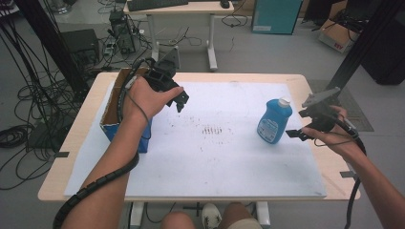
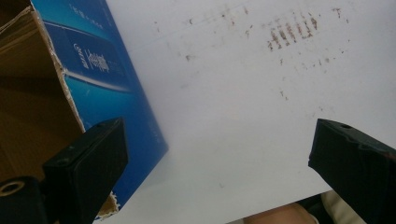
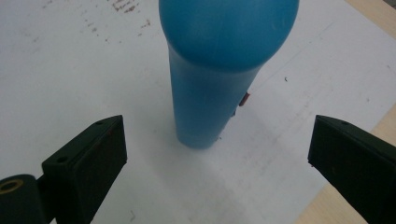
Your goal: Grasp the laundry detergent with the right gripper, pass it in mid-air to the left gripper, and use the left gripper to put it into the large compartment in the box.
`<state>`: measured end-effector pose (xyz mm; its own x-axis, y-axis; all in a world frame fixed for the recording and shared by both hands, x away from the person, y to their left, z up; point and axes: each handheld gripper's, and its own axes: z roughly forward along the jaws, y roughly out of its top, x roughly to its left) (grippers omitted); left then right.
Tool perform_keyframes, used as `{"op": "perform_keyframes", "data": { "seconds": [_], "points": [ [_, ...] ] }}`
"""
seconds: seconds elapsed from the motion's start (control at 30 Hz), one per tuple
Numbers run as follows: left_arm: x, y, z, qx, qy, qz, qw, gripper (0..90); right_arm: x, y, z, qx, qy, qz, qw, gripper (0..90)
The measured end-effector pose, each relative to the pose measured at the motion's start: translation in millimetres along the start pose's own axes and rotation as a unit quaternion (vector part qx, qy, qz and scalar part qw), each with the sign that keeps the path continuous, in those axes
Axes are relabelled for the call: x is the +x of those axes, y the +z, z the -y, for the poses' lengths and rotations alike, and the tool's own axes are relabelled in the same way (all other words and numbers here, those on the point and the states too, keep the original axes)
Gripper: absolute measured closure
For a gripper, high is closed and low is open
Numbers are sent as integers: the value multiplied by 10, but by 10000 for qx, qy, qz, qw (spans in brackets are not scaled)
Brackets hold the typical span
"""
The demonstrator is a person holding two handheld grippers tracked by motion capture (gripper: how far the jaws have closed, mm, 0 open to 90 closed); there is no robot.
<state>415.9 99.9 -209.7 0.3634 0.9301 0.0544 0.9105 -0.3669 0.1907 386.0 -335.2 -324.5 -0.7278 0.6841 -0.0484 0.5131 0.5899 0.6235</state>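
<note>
1. Blue bottle point(image 1: 274, 121) — stands upright on the white sheet point(image 1: 215, 157) toward the table's right side, white cap on top, label facing the person. In the right gripper view its body point(image 3: 210, 93) rises between the two black jaws but ahead of them, untouched.
2. Right gripper point(image 1: 297, 134) — held just beside the bottle on its right, low and roughly level. Jaws stand wide apart, nothing between the pads.
3. Left gripper point(image 1: 180, 101) — held up over the sheet near the cardboard box point(image 1: 114, 112). Jaws wide apart, holding nothing; in the left gripper view the box's blue wall point(image 2: 107, 79) lies just beside one jaw.
4. Step in hand, as I judge it — the right gripper approaching to grasp the bottle.
5. Handling notes: slide in level until the body sits fully between the pads, centred. Close on the broad lower body, below the shoulder, not the narrow neck. A tall, light bottle may tip if one pad touches first, so close evenly and slowly.
6. Box — open-topped, at the table's left edge; likely destination, though that is a guess.
</note>
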Motion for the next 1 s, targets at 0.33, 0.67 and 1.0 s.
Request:
{"op": "perform_keyframes", "data": {
  "seconds": [0.33, 0.67, 1.0],
  "points": [
    [-14, -4, -15, 16, 9, -14, 10000, 51, 60, 251, 94, -652, 616, 226, 9957, 35],
    [-9, 49, -19, 74, 5, -16, 10000, 51, 152, 480, 195, -1144, 756, 552, 9890, 22],
    [-29, 50, -27, 69, -21, 1, 10000, 51, 233, 672, 210, -1718, 988, 693, 9777, 17]
  ]
}}
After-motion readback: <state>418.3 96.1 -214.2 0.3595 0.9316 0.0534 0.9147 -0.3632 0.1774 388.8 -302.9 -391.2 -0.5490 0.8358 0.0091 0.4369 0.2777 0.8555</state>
